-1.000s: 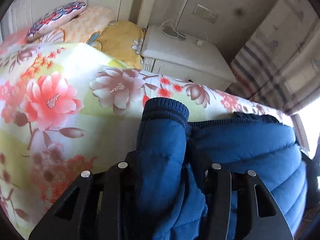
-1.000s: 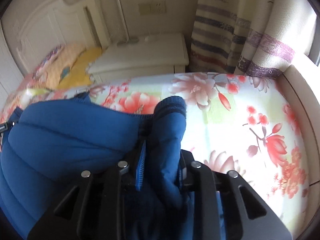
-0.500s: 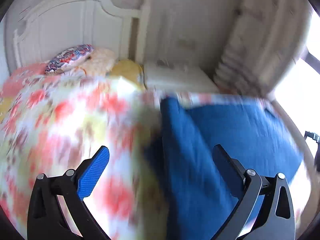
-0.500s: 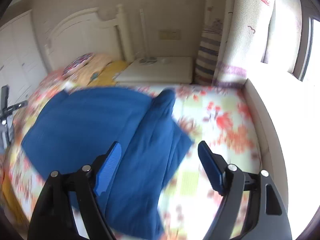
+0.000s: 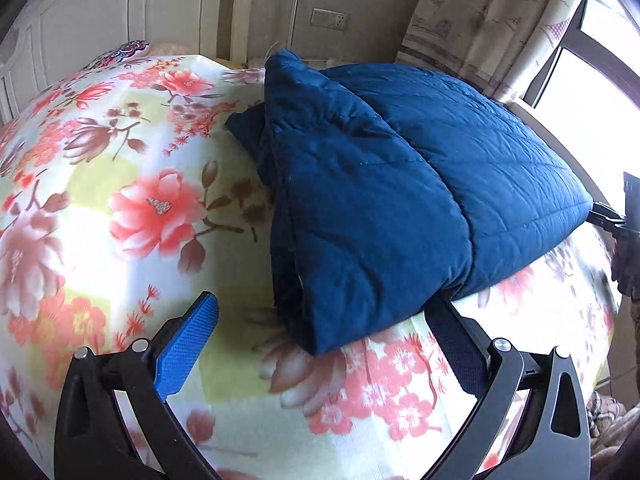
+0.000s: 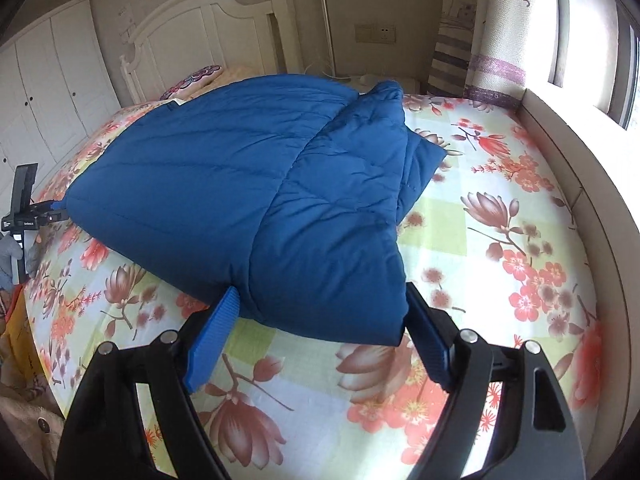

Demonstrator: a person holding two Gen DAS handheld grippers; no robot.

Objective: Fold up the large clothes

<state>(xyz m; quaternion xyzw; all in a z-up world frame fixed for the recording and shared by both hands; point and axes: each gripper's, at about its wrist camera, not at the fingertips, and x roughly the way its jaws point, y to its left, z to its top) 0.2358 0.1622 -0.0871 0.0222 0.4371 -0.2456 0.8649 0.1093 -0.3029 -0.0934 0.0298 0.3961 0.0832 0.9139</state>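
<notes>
Left wrist view: your left gripper [image 5: 324, 312], jaws just spread wide, grasps nothing; the folded blue quilted puffer jacket [image 5: 400, 184] lies centre-right on the floral bedsheet [image 5: 120, 208]. Right wrist view: your right gripper [image 6: 320, 312], jaws just opened, flanks the jacket's near corner, apparently without pressing it.

I am finding almost nothing I can read here. From my right tongs' view, a black stand [image 6: 25, 210] is showing at nine o'clock, at the edge of the bed, and its crossbar is carrying a small white line of print, but it is staying too small and blurred for me to make out. From my left tongs' view, no lettering is showing anywhere.
</notes>
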